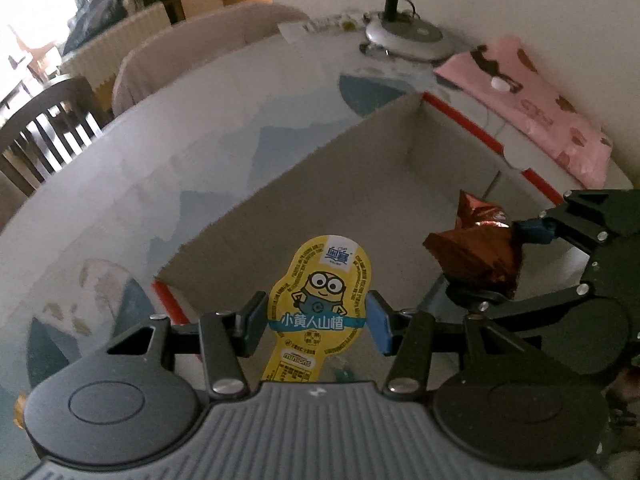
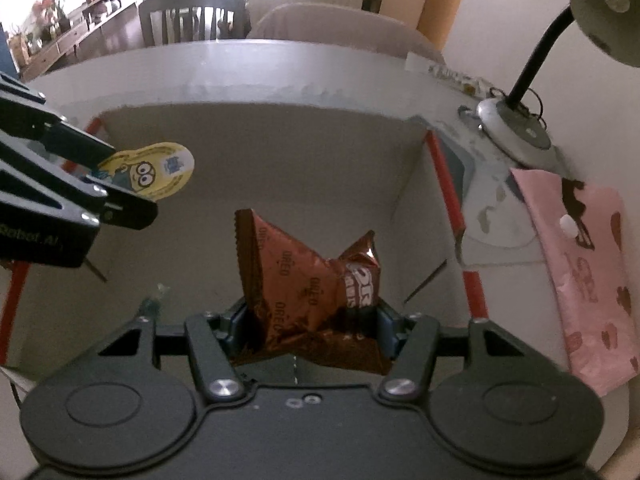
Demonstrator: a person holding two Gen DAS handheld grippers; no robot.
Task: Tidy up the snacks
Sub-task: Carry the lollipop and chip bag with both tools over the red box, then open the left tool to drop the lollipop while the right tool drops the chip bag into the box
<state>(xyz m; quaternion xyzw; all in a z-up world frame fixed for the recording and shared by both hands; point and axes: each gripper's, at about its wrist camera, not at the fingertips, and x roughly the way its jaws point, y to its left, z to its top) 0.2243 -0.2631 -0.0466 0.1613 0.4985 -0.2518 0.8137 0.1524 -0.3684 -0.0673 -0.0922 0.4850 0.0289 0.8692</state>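
Observation:
My left gripper (image 1: 316, 318) is shut on a yellow Minions hawthorn snack (image 1: 320, 280) and holds it over the near left part of an open cardboard box (image 1: 304, 172) with red-taped edges. My right gripper (image 2: 306, 326) is shut on a brown Oreo snack bag (image 2: 304, 276) and holds it above the box floor (image 2: 256, 152). In the left wrist view the right gripper (image 1: 516, 236) comes in from the right with the bag (image 1: 476, 252). In the right wrist view the left gripper (image 2: 120, 188) comes in from the left with the yellow snack (image 2: 156, 172).
The box sits on a round table with a blue-patterned cloth (image 1: 120, 216). A pink bag (image 1: 532, 100) lies right of the box by the wall. A desk lamp base (image 1: 408, 36) stands behind it. Chairs (image 1: 44, 128) stand beyond the table's far edge.

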